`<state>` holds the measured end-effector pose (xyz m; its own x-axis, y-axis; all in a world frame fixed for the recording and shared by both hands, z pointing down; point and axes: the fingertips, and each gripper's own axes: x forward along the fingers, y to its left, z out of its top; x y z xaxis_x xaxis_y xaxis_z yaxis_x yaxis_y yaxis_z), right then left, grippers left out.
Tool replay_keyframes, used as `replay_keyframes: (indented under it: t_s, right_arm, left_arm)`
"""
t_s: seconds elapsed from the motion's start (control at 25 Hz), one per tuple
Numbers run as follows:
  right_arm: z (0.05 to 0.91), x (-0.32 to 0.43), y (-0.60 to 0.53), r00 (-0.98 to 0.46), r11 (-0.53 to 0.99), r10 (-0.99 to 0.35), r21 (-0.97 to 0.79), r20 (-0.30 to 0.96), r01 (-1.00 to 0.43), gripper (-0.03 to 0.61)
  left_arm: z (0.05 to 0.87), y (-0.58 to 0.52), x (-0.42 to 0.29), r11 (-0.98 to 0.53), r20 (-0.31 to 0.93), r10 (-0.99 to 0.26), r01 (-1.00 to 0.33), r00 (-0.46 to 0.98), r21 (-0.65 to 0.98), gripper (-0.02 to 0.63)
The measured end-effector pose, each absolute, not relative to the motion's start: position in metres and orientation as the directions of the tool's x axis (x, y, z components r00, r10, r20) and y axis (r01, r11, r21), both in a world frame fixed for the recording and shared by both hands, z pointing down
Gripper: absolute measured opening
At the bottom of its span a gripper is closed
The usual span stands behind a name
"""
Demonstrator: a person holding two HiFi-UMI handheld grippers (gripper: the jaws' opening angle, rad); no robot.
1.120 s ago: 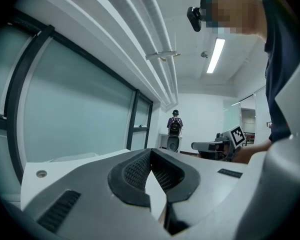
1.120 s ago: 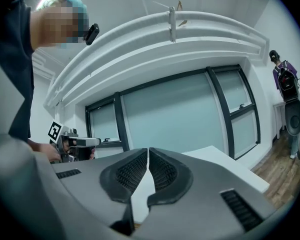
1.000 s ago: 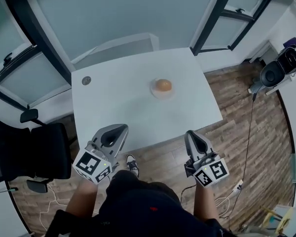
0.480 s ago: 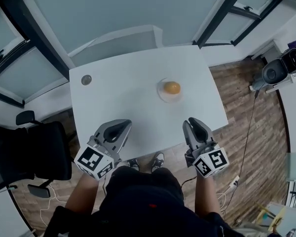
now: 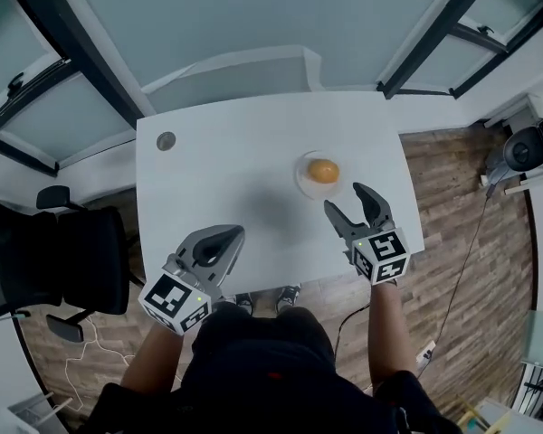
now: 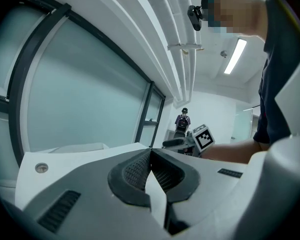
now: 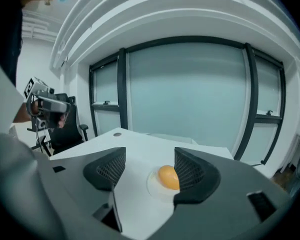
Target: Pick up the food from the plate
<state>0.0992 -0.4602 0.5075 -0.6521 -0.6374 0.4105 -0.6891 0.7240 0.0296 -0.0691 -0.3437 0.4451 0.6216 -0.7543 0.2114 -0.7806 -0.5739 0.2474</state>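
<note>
A round orange piece of food [image 5: 323, 171] [image 7: 167, 177] rests on a small white plate [image 5: 304, 178] [image 7: 155, 186] on the white table [image 5: 235, 188]. My right gripper [image 5: 350, 203] [image 7: 150, 171] hovers over the table just short of the plate; its jaws are opening, with nothing between them. The food lies beyond the right jaw's tip in the right gripper view. My left gripper [image 5: 228, 237] [image 6: 150, 166] stays at the table's near edge, shut and empty, its pads pressed together.
A small round grey cap [image 5: 166, 140] [image 6: 40, 167] sits in the table's far left corner. A black office chair [image 5: 45, 260] stands to the left. Glass walls with dark frames run behind the table. A black device [image 5: 525, 150] sits on the wooden floor at right.
The right gripper has moved forward over the table toward the plate, and its jaws have gone from shut to wide apart. The left gripper has stayed near the table edge.
</note>
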Motion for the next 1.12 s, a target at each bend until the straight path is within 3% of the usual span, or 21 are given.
replay_keyframes:
  t_s: [0.52, 0.92, 1.12]
  right_arm:
    - [0.644, 0.098, -0.557, -0.612, 0.859, -0.4, 0.047, 0.682, -0.51, 0.373]
    - [0.699, 0.079, -0.572, -0.58, 0.942, -0.247, 0.052, 0.777, -0.331, 0.379]
    - [0.705, 0.075, -0.574, -0.574, 0.946, -0.254, 0.076, 0.778, -0.316, 0.376]
  left_arm:
    - [0.484, -0.365, -0.059, -0.41, 0.321, -0.809, -0.864, 0.493, 0.294, 0.02]
    - [0.504, -0.374, -0.066, -0.339, 0.351, -0.826, -0.887, 0.441, 0.314, 0.02]
    - [0.506, -0.374, -0.068, -0.326, 0.355, -0.831, -0.892, 0.429, 0.314, 0.02]
